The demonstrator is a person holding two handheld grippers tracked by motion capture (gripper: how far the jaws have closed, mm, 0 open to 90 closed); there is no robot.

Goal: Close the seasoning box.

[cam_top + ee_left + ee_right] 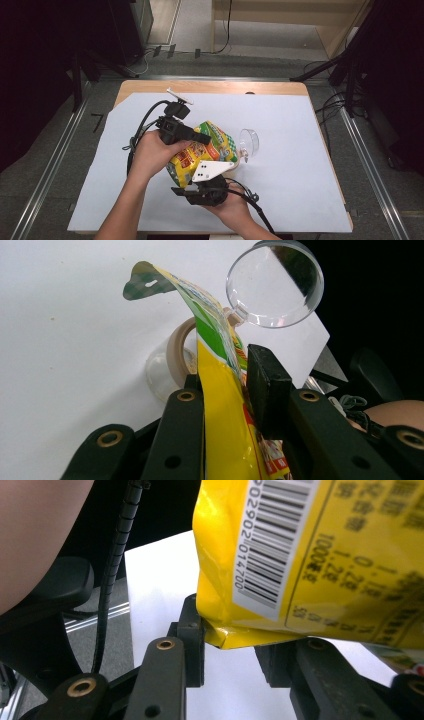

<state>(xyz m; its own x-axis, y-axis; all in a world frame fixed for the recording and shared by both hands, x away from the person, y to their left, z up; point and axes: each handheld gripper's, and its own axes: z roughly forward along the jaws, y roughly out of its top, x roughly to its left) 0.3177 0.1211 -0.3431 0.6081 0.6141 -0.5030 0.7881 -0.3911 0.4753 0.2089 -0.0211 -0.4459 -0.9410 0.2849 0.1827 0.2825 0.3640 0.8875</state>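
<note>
On the left of the high view the left gripper [206, 138], a matt black tool with a ribbed cable trailing behind it, lies in the person's left hand [152, 152] and reaches rightward to the snack bag [202, 152]; in the left gripper view its two black jaws, studded with brass rivets, are closed narrowly on the bag's flat top seal, the glossy yellow and green foil pinched upright between the pads and curling over at a checked tab with a hang slot; the bag itself is a puffy, crinkled pouch of shiny yellow film printed in red and green, held up above the middle of the smooth white sheet [290, 170] that covers the wooden table [210, 87]; just beneath it the right gripper [186, 188], carrying a pale three-cornered plate pierced with small holes, sits in the right hand [230, 205]; in the right gripper view its jaws stand either side of the bag's folded bottom corner, below a white barcode panel, the left pad touching the foil, though whether the right pad presses cannot be told; to the right of the bag a clear plastic cup [248, 143], round-rimmed and glassy, lies tipped on its side on the sheet.
</note>
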